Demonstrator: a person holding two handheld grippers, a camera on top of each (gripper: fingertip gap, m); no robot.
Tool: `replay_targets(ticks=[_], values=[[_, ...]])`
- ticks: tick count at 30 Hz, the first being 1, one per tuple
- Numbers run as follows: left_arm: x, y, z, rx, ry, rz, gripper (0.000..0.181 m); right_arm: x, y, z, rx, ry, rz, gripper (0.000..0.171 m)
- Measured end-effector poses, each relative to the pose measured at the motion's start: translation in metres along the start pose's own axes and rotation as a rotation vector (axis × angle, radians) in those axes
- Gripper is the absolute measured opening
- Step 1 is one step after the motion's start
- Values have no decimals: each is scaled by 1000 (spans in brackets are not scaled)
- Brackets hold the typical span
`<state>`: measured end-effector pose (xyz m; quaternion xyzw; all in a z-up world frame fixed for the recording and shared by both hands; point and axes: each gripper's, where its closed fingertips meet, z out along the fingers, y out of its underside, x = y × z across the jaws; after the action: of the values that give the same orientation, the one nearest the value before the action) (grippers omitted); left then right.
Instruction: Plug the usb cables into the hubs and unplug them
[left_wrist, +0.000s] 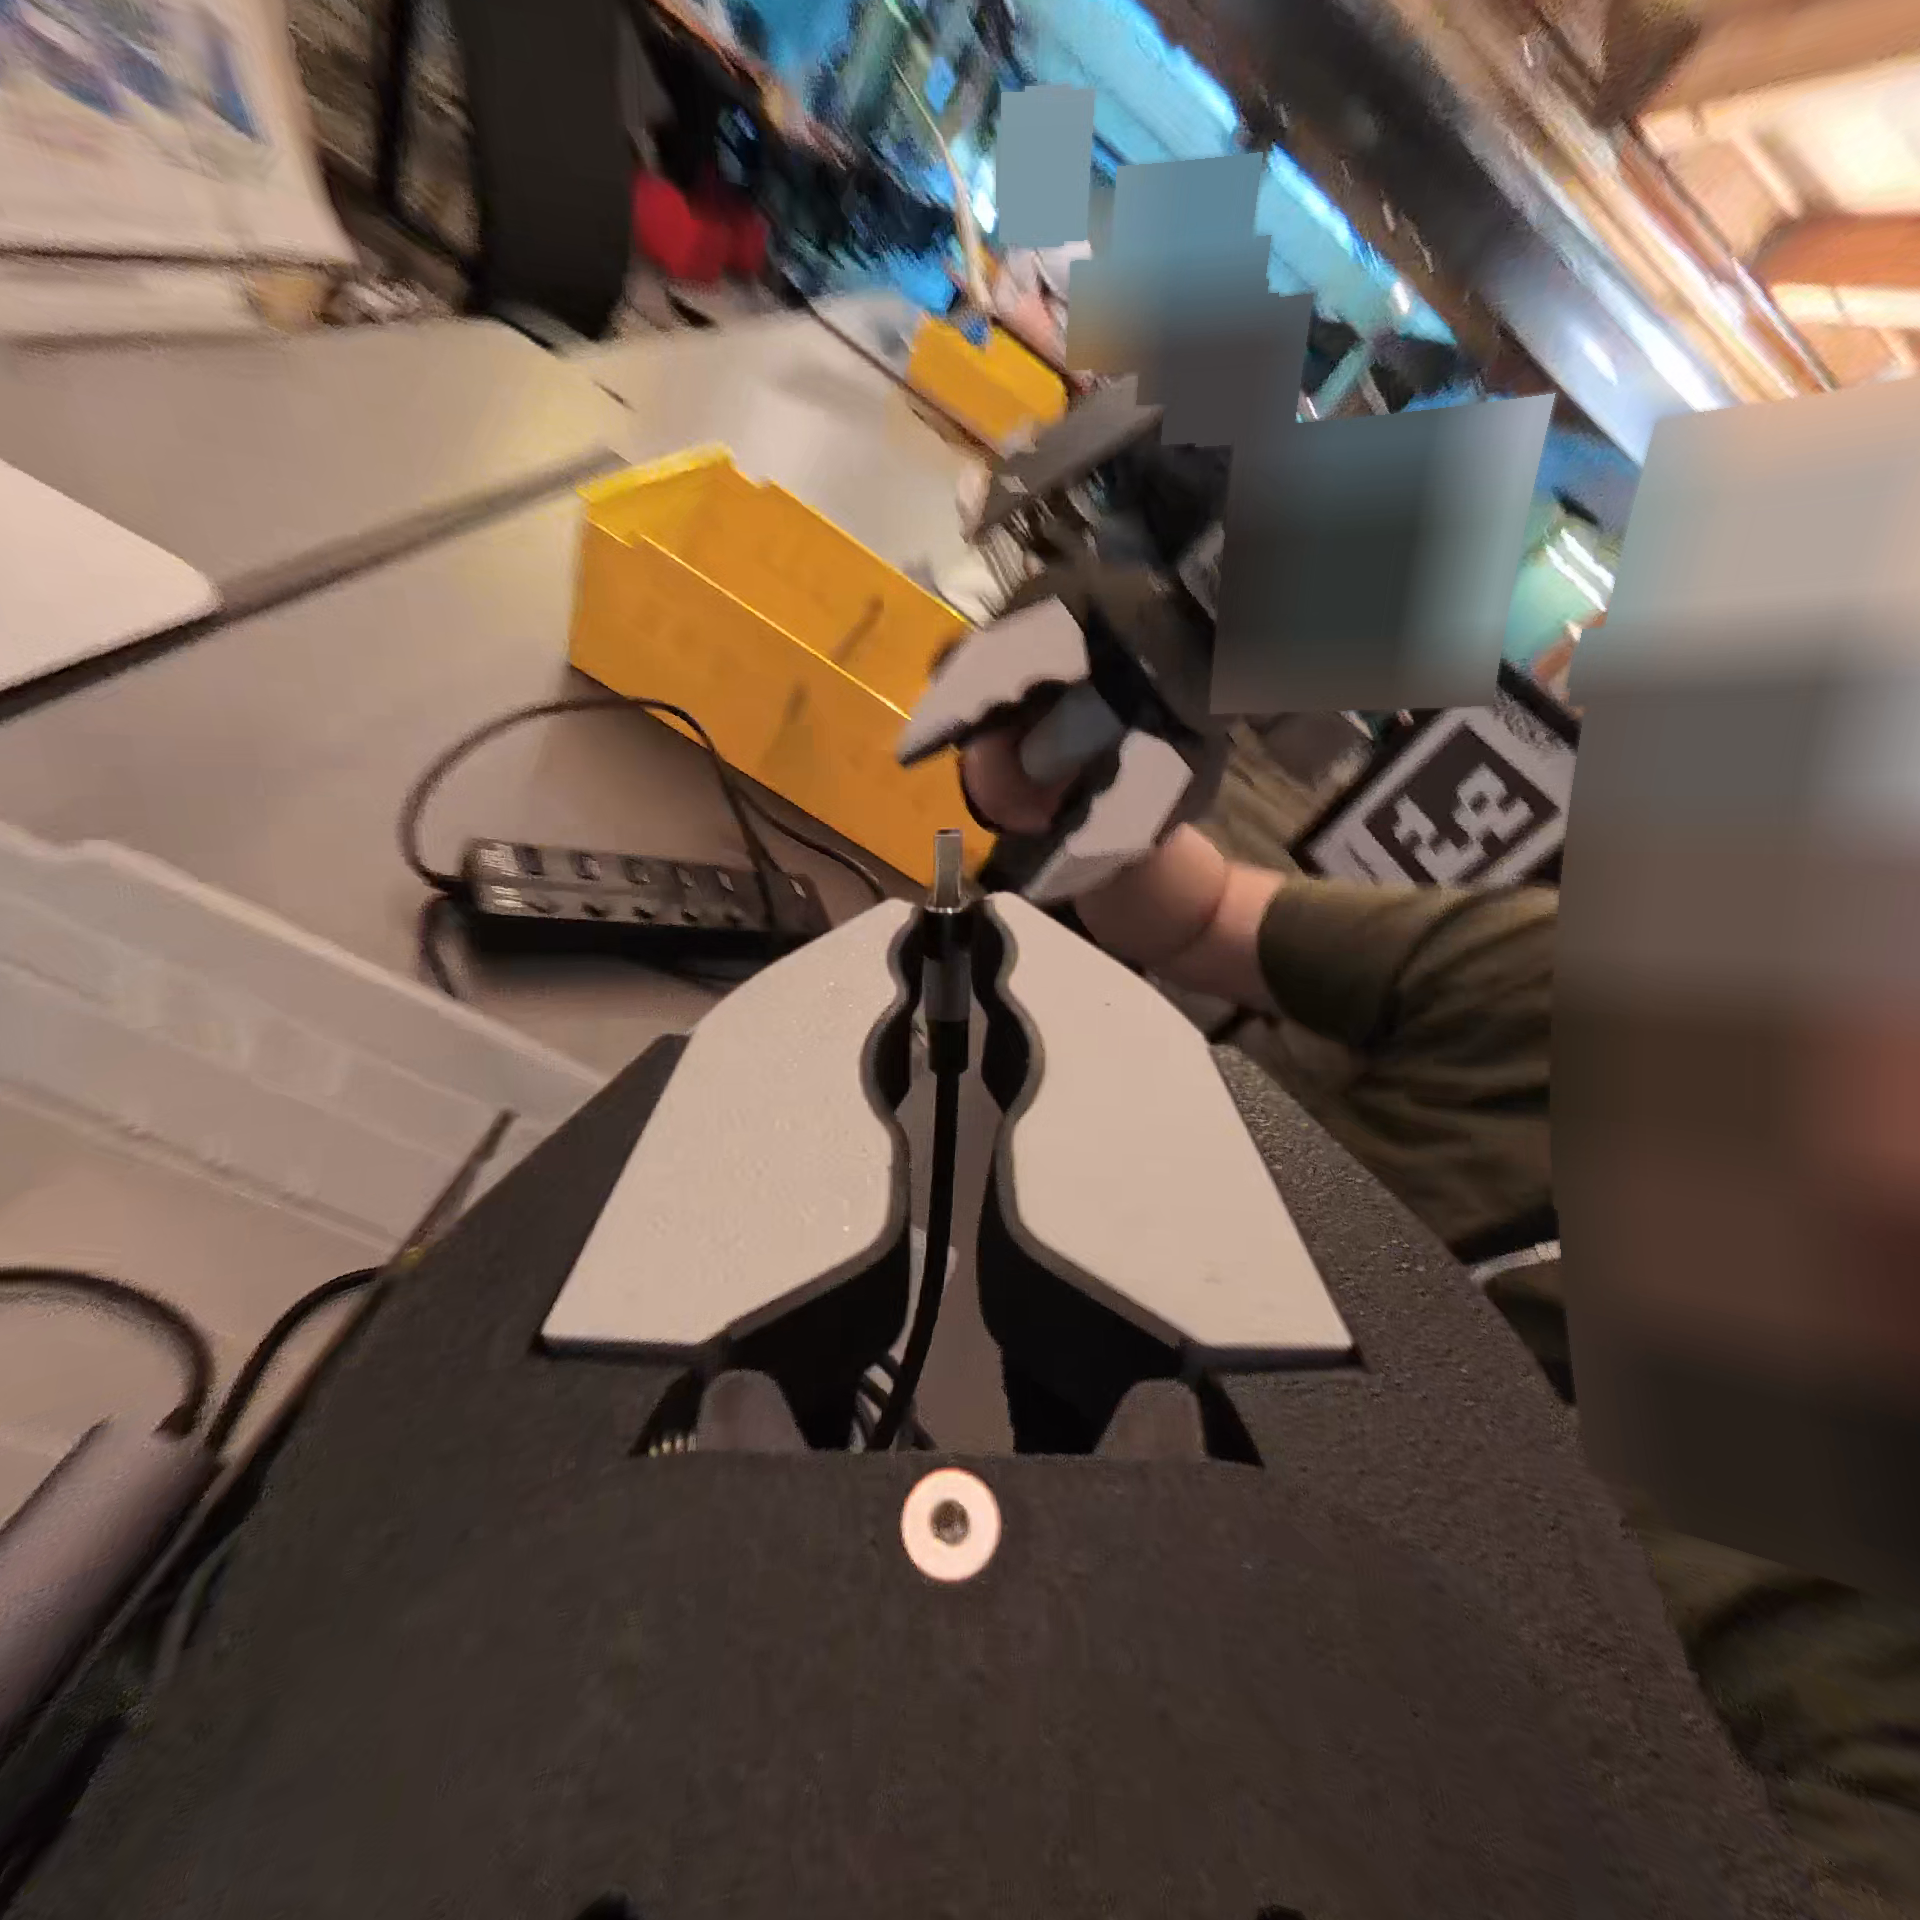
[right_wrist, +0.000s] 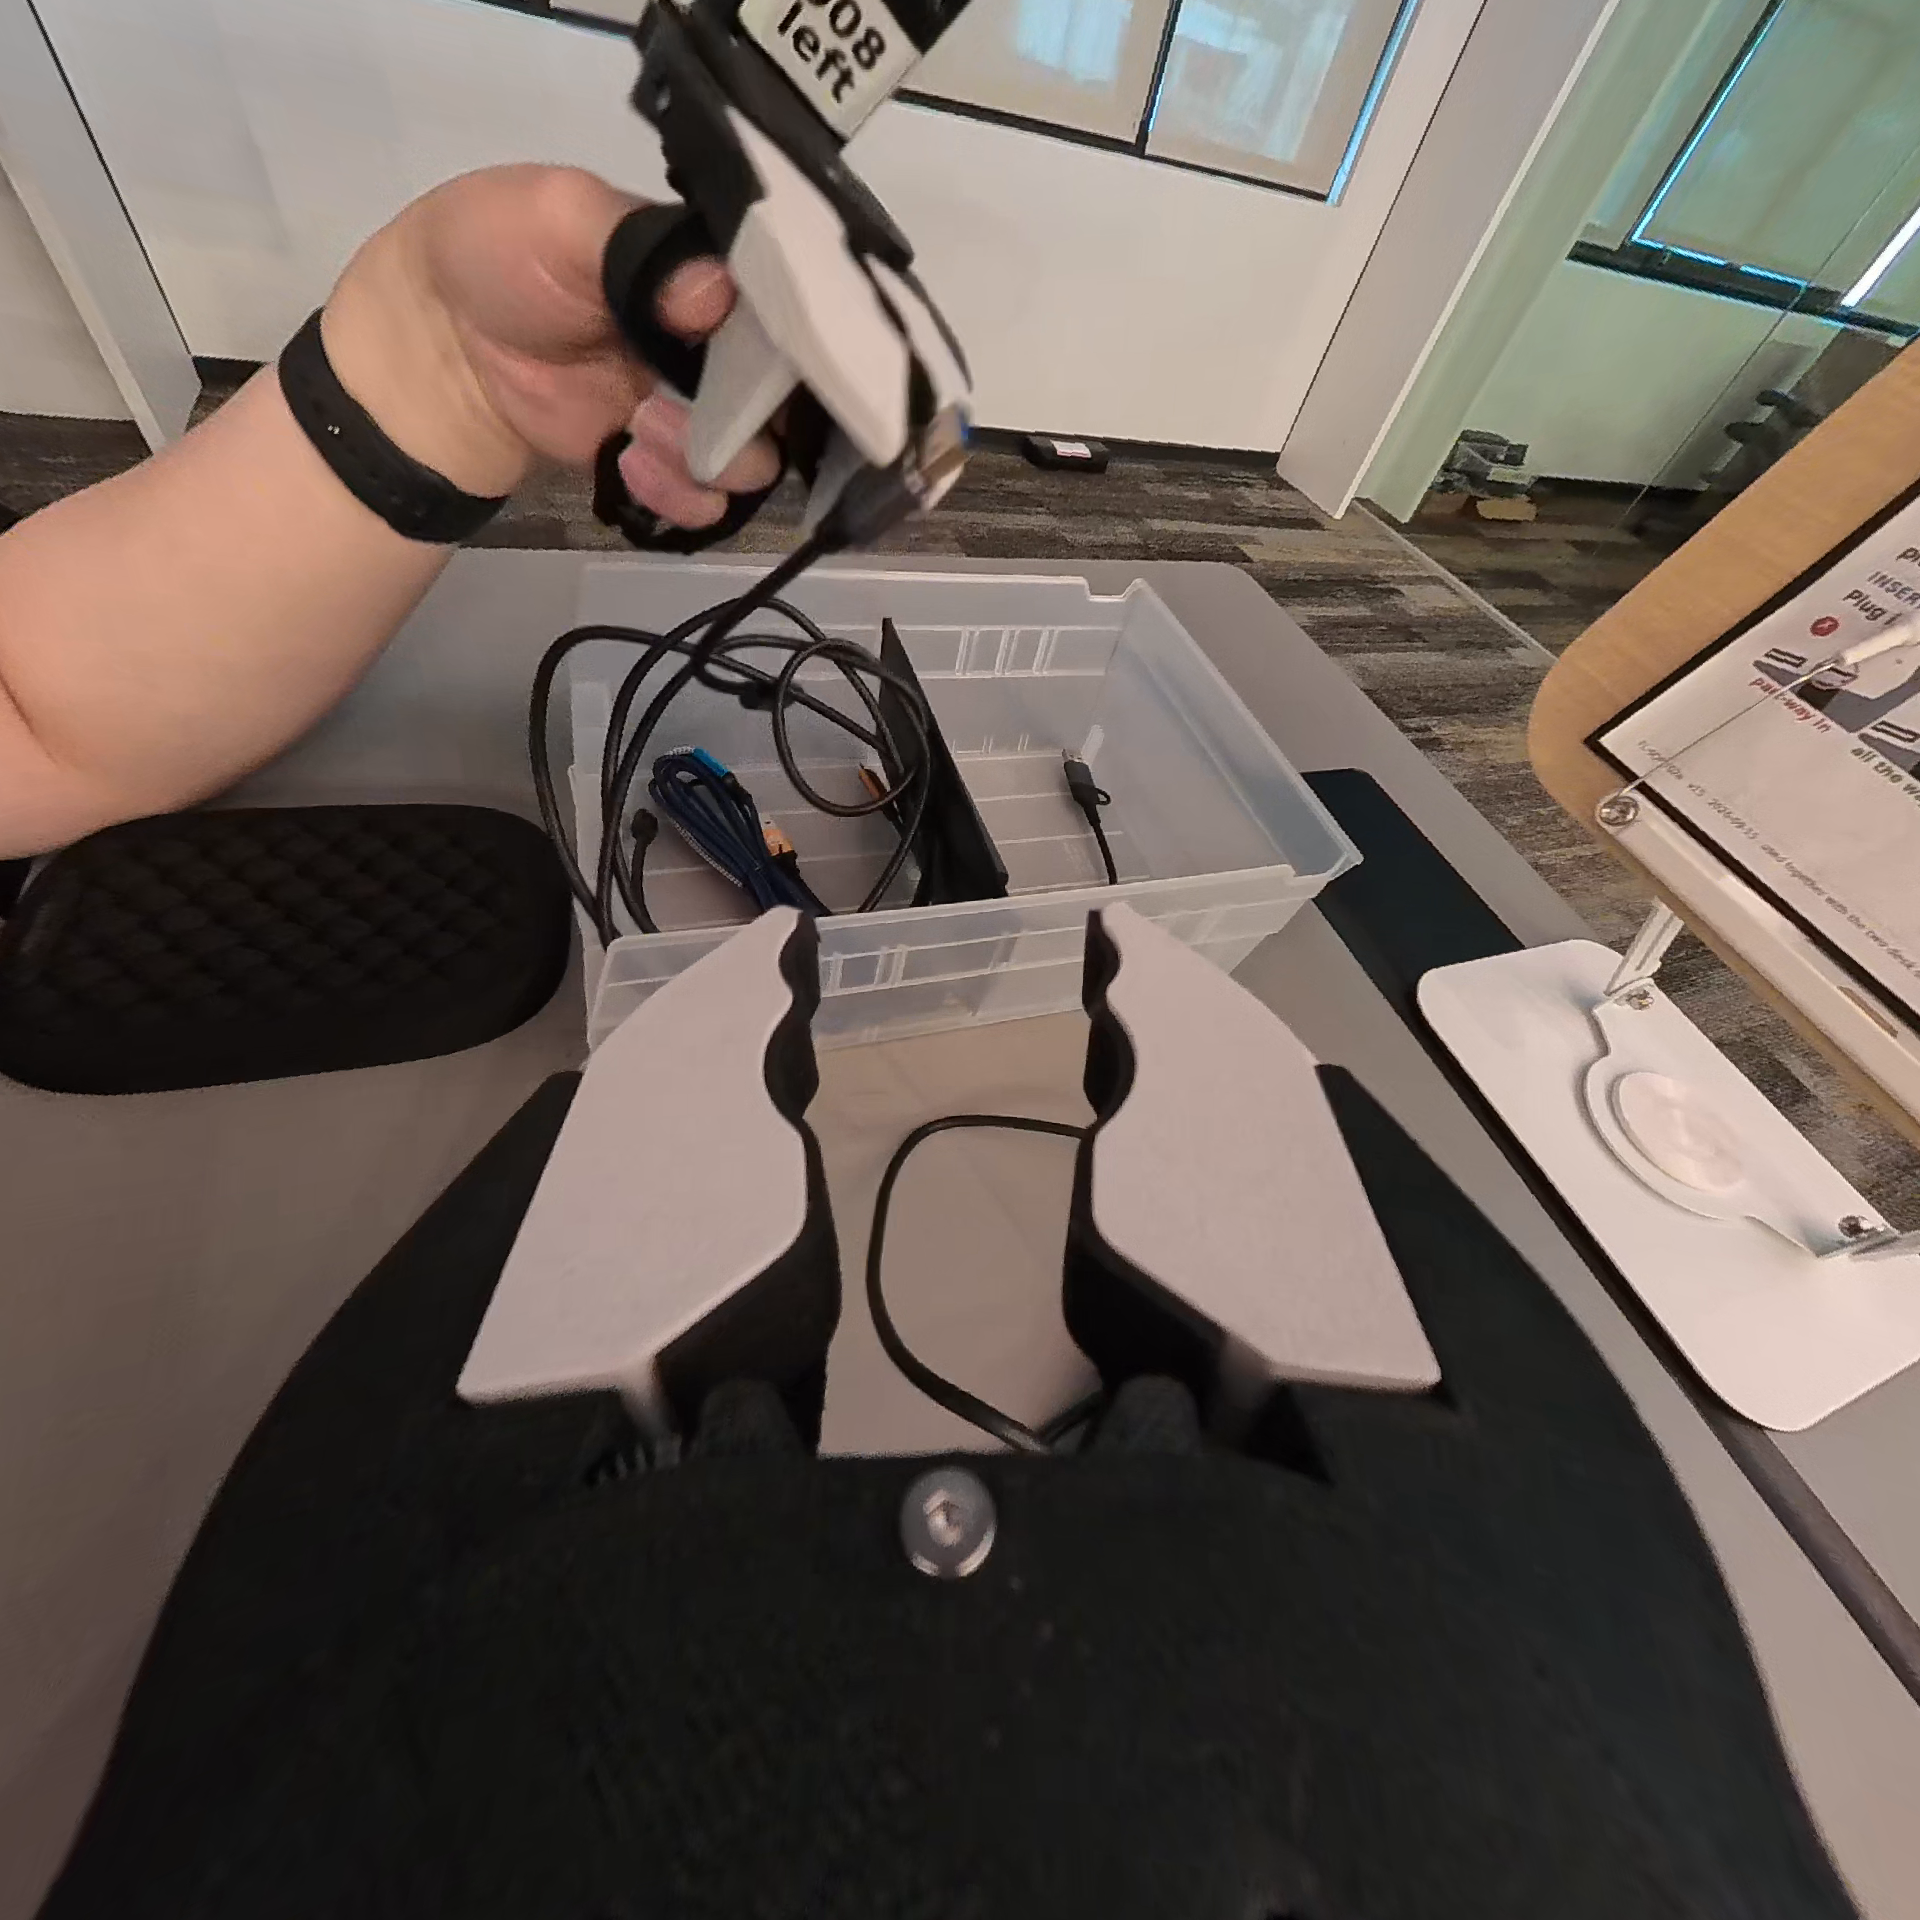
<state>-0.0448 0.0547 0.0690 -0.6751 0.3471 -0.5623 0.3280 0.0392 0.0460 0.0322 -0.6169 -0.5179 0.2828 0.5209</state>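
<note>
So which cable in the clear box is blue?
The bundled blue cable in the left compartment of the clear box. The black cables looped around it and the short black one in the right compartment aren't.

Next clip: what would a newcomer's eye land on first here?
The left tool shut on a black USB cable, plug pointing ahead, raised above the table. Behind it lie a black hub and a yellow bin. The right tool hangs open before a clear bin of tangled cables.
</note>
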Motion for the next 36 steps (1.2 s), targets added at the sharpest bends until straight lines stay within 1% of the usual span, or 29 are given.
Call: replay_targets(ticks=[3, 6, 10, 13, 15, 17, 20, 22, 24, 27, 30, 33, 36], values=[[-29, -6, -27, 47, -155, -12, 7, -1, 4, 2, -17, 0, -11, 50], [-58, -18, -63, 128, -381, 15, 7, 0, 7, 4, -30, 7, -20, 50], [-55, -49, -111, 369, -491, 53, 7, 7, 7, 1, -29, 25, -12, 50], [-55, -53, -135, 439, -525, 39, 7, 10, 8, 0, -30, 27, 10, 50], [-56, -50, -135, 434, -475, 2, 7, 9, 11, 3, -41, 12, 29, 50], [-53, -47, -125, 407, -395, -26, 7, 2, 13, 8, -43, -25, 54, 50], [-58, -44, -112, 365, -404, -18, 7, -16, 5, 25, 11, -102, 126, 46], [-57, -42, -106, 330, -413, -3, 7, -27, -11, 43, 81, -146, 168, 42], [-56, -42, -103, 326, -418, 6, 7, -30, -24, 67, 99, -142, 179, 37], [-54, -42, -102, 320, -421, 15, 7, -31, -32, 111, 32, -142, 219, 38], [-52, -43, -103, 322, -416, 18, 7, -33, -28, 150, -62, -137, 216, 40], [-49, -45, -106, 338, -400, 18, 7, -35, -34, 173, -45, -129, 250, 40], [-45, -46, -109, 342, -397, 24, 7, -35, -34, 189, -67, -136, 297, 39]])
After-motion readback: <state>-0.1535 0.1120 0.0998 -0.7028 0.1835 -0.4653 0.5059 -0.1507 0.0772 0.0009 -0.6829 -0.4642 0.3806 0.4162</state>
